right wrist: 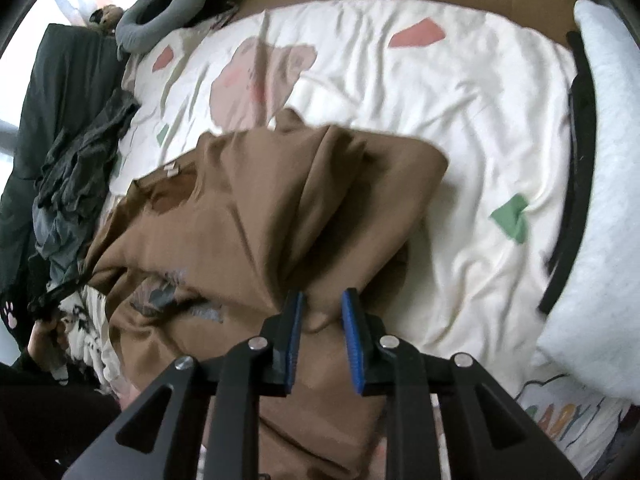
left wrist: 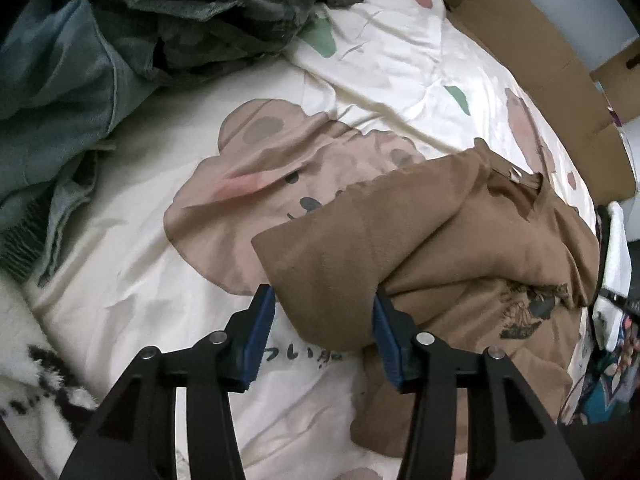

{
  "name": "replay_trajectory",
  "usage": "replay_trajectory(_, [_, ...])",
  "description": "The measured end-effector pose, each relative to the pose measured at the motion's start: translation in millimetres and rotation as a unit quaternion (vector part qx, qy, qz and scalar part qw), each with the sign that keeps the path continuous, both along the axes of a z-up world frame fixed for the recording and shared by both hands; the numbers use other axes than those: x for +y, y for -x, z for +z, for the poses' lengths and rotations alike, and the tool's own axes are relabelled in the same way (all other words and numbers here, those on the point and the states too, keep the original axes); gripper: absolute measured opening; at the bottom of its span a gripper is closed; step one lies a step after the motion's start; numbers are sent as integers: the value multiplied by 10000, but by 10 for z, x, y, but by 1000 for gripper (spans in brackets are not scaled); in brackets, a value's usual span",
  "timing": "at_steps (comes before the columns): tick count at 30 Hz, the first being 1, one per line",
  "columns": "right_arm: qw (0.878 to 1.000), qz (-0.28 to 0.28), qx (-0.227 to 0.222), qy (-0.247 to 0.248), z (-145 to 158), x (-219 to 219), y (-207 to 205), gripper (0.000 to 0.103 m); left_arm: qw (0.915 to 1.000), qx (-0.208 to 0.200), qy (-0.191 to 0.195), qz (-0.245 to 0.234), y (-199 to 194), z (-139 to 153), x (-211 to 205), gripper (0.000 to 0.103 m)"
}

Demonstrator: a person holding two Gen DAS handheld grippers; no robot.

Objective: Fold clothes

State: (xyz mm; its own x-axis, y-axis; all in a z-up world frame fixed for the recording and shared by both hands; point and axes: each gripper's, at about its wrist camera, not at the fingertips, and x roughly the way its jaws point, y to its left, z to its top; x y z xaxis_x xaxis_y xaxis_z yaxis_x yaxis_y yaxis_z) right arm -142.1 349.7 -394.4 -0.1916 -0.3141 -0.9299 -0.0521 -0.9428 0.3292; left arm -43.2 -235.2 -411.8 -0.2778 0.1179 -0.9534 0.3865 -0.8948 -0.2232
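Crumpled on the bed (right wrist: 460, 128), the brown shirt (right wrist: 248, 216) is straddled by both tools: the left hand-held gripper (left wrist: 324, 308) parted wide, unpressed, and the right hand-held gripper (right wrist: 322, 308) narrowly parted about a bunched fold, equally near

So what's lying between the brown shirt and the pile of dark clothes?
In the left wrist view, only bare bedsheet with its bear print separates the brown shirt from the pile of dark clothes.

One brown shirt (left wrist: 460, 240) lies on one bed cover (left wrist: 140, 280); one heap of dark clothes (left wrist: 180, 12) at its far edge; two grippers, left (left wrist: 324, 316) and right (right wrist: 322, 312).
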Motion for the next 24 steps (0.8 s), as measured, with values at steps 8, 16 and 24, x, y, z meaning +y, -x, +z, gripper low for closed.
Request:
replay_trajectory(8, [9995,-137,271,-4,150,85,203,20,9975,248,423,-504,123,370,49,49])
replay_trajectory(16, [9988,-57,476,-89,199,45,425,21,9949,277,736,-640,484,270,-77,49])
replay_trajectory(24, [9978,6,620,-227,166,0,744,22,9883,253,1105,-1020,912,34,-141,48])
